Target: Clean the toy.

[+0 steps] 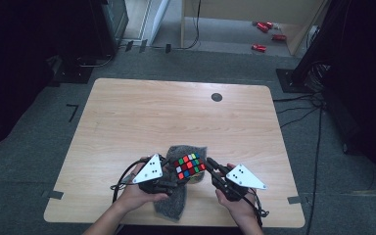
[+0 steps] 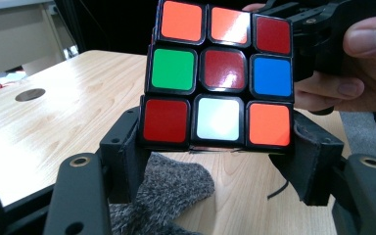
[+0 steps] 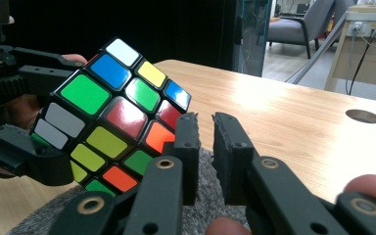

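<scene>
Near the front edge of the wooden table [image 1: 127, 122], a Rubik's cube [image 1: 189, 165] is held up in the air, just above a grey fuzzy cloth [image 1: 176, 198]. The cube is pinched by the left gripper [image 2: 217, 142], with one black jaw pressed on each side of its bottom row of squares. It is held low down like this, so the rows above are likely left free to be turned. The cube is tilted, so that a corner is pointed toward the right gripper [image 3: 206, 128].

The jaws of the right gripper are pressed almost together, with only a thin gap between them and nothing caught inside. They are placed just beside the cube, by its red and orange squares [image 3: 159, 137], and it cannot be told whether the cube is touched. With the jaws shut like one finger, the cube can probably be pushed rather than grabbed.

The cloth is spread under the cube, most likely so that the cube is kept soft and safe if it is dropped. A round hole [image 1: 217, 97] is seen far off on the table.
</scene>
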